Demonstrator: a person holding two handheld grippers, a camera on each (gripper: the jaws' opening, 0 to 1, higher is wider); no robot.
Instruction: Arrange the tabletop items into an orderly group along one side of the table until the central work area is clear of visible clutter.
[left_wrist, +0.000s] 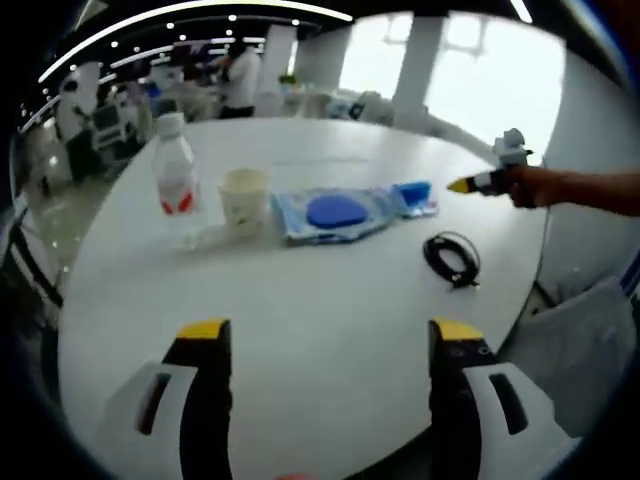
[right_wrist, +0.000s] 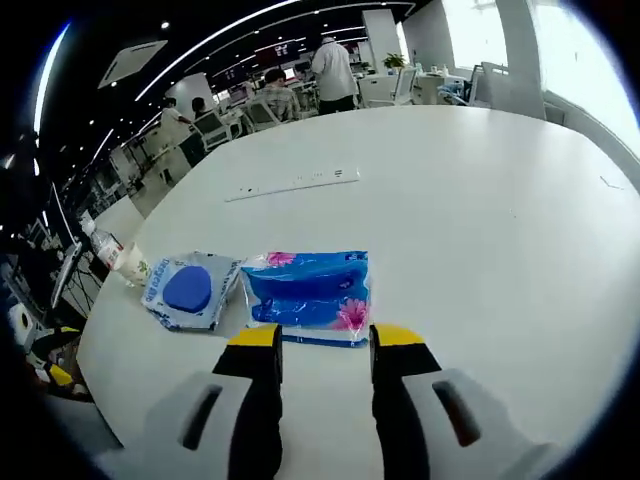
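On the white round table (left_wrist: 300, 300) stands a row of items: a clear bottle (left_wrist: 175, 172) with a red label, a paper cup (left_wrist: 244, 200), a light-blue packet (left_wrist: 335, 213) with a round blue patch, and a blue tissue pack (left_wrist: 413, 195). A coiled black cable (left_wrist: 452, 258) lies nearer, to the right. My left gripper (left_wrist: 330, 335) hovers wide open over bare table, well short of the row. My right gripper (right_wrist: 325, 340) is open, its yellow tips at the near edge of the tissue pack (right_wrist: 308, 290), nothing between them. The packet (right_wrist: 190, 290), cup (right_wrist: 130, 262) and bottle (right_wrist: 103, 243) lie to its left.
A hand (left_wrist: 545, 186) holds the right gripper (left_wrist: 470, 184) over the table's right side. A flush socket strip (right_wrist: 295, 181) sits in the tabletop. The table edge (left_wrist: 540, 270) drops off at right. People and desks fill the room behind.
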